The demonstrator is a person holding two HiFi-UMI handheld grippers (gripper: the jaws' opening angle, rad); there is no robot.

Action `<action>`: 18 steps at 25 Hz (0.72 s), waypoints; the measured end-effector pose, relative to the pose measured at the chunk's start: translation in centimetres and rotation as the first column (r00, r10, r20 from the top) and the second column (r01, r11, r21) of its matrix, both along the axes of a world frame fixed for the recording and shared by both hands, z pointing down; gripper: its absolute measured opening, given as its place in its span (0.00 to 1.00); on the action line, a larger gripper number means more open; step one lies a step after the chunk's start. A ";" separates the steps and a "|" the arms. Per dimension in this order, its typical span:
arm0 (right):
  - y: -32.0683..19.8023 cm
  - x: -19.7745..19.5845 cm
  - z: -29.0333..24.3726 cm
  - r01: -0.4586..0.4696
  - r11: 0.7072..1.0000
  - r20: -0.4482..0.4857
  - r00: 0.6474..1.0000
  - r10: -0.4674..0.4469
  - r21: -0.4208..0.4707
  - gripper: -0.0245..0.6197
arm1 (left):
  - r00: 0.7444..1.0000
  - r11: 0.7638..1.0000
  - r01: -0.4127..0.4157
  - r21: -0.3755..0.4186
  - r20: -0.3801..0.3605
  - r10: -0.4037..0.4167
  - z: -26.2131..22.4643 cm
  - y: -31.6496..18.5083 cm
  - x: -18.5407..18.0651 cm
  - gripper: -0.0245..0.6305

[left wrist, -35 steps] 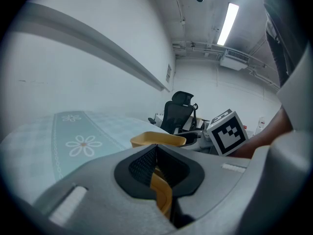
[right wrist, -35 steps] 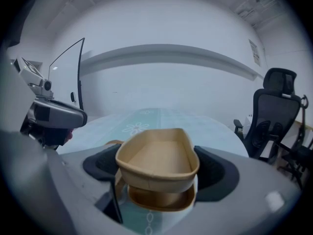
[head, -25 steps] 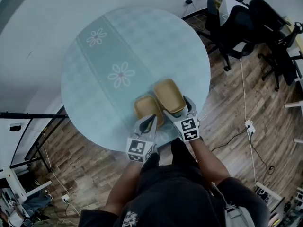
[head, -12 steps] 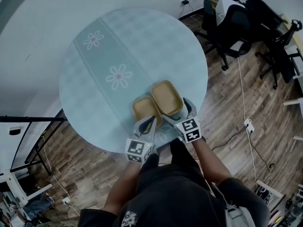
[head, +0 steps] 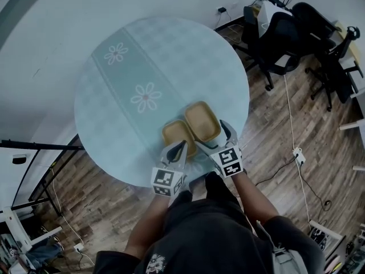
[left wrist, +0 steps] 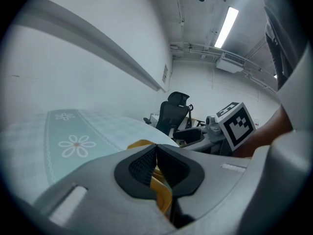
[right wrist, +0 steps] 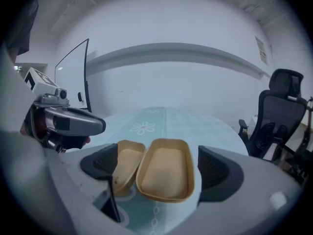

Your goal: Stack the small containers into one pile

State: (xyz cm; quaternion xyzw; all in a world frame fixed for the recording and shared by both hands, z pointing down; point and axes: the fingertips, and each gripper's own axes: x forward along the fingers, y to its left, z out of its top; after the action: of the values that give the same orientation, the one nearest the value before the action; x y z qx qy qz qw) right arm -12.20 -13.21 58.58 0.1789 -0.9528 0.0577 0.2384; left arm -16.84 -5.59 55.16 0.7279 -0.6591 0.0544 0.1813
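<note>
**Head view:** A round table (head: pixel 108 119) under a pale blue-green cloth fills the middle, with a band of daisy prints (head: pixel 146 96) running across it. Two small tan containers sit close to the near edge. The left container (head: pixel 178 135) lies flat. The right container (head: pixel 202 120) sits just beyond and beside it, with one corner overlapping the left one's rim. The left gripper (head: pixel 180 148) reaches onto the near rim of the left container. The right gripper (head: pixel 215 137) is at the near end of the right container, one jaw on each side of it. Black office chairs (head: pixel 279 33) stand on the wooden floor (head: pixel 274 124) past the table.

**Left gripper view:** The jaws are pinched tight together on the yellow-tan rim of the left container, which shows as a thin strip squeezed between the two black pads. The table's daisy band runs off to the left. The right gripper's marker cube stands at the right.

**Right gripper view:** The jaws stand wide apart, having just been opening out and then drawing in slightly. The right container lies between them, open side up. Neither pad presses on it, and a narrow gap shows at the right pad. Its left edge rides over the rim of the left container, which tilts partly behind the left pad. I cannot tell whether the right container's far end touches the cloth. The left gripper's body comes in from the left.
</note>
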 end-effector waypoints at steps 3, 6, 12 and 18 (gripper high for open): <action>0.4 -1.0 -2.0 0.007 1.000 0.026 1.000 -0.008 0.029 0.80 | 1.000 1.000 0.004 0.014 0.004 -0.004 -0.8 0.3 -0.6 0.05; 0.6 -1.7 -4.0 0.001 0.998 0.053 0.999 -0.005 0.065 0.69 | 1.000 1.000 0.006 0.030 0.010 -0.006 -1.7 0.5 -1.2 0.05; 1.1 -1.8 -7.9 -0.047 0.987 0.123 0.992 0.028 0.154 0.31 | 1.000 0.998 -0.001 0.069 0.008 0.001 -3.9 0.9 -1.9 0.05; 2.2 -2.2 -10.7 -0.099 0.975 0.167 0.984 0.066 0.200 0.04 | 0.999 0.993 -0.024 0.116 0.025 0.021 -6.1 1.9 -2.3 0.05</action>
State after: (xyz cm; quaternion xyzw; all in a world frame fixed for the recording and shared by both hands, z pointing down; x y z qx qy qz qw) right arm -14.41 -11.03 47.92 0.2373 -0.9613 -0.0181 0.1388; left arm -19.10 -3.64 49.04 0.7438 -0.6551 0.0266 0.1304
